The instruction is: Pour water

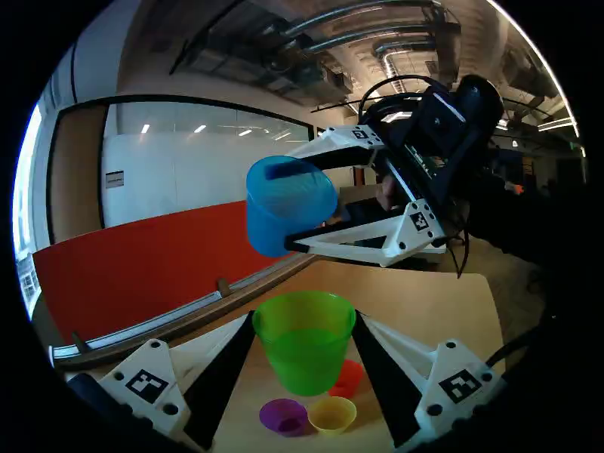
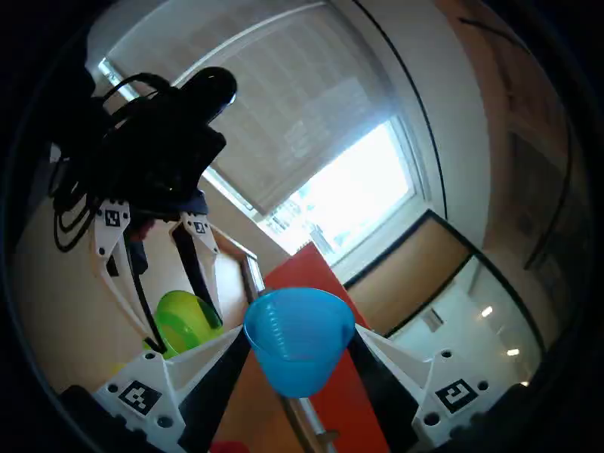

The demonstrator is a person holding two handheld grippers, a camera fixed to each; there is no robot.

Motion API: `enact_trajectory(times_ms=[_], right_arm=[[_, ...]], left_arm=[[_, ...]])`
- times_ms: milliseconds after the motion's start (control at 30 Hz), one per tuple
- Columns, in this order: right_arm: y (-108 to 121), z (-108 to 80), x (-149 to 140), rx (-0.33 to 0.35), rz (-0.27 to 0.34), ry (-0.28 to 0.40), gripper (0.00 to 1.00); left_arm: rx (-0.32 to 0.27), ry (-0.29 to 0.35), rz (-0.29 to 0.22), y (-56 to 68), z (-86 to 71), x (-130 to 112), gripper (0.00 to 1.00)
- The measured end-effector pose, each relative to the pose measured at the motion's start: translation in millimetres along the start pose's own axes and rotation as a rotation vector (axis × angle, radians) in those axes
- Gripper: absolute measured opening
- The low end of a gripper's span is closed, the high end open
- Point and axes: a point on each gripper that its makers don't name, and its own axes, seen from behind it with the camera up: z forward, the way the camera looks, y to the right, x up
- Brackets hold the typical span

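Note:
My left gripper (image 1: 305,355) is shut on a green cup (image 1: 305,347) that stands upright above the wooden table (image 1: 423,302); liquid fills its lower part. Above and behind it hangs a blue cup (image 1: 283,204), tilted on its side with its mouth up and to the left, held by my right gripper (image 1: 291,200). In the right gripper view the right gripper (image 2: 298,351) is shut on the blue cup (image 2: 299,347). Farther off to the left the left gripper (image 2: 177,321) holds the green cup (image 2: 185,321).
Three small cups lie on the table under the green one: purple (image 1: 283,415), yellow (image 1: 332,414) and red (image 1: 349,376). A red wall panel (image 1: 143,264) and a glass partition run along the left. A bright window (image 2: 355,189) is overhead in the right gripper view.

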Motion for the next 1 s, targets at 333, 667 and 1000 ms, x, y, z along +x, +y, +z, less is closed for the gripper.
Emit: enact_trajectory(times_ms=[333,667,1000], right_arm=[[-2.8,-5.5,0.7,0.02,0.356,-0.009,0.9],[-8.1,-9.4,-24.1,0.042,0.604,-0.09,0.91],[-13.6,-18.7,-41.2,0.063,0.742,-0.155,0.9]], left_arm=[[0.002,-0.007,0.001,2.3,-4.0,-1.2,0.89],[0.011,-0.005,-0.019,-3.2,-9.7,3.3,0.89],[0.008,-0.037,-0.02,-2.8,-14.7,-1.1,0.89]])
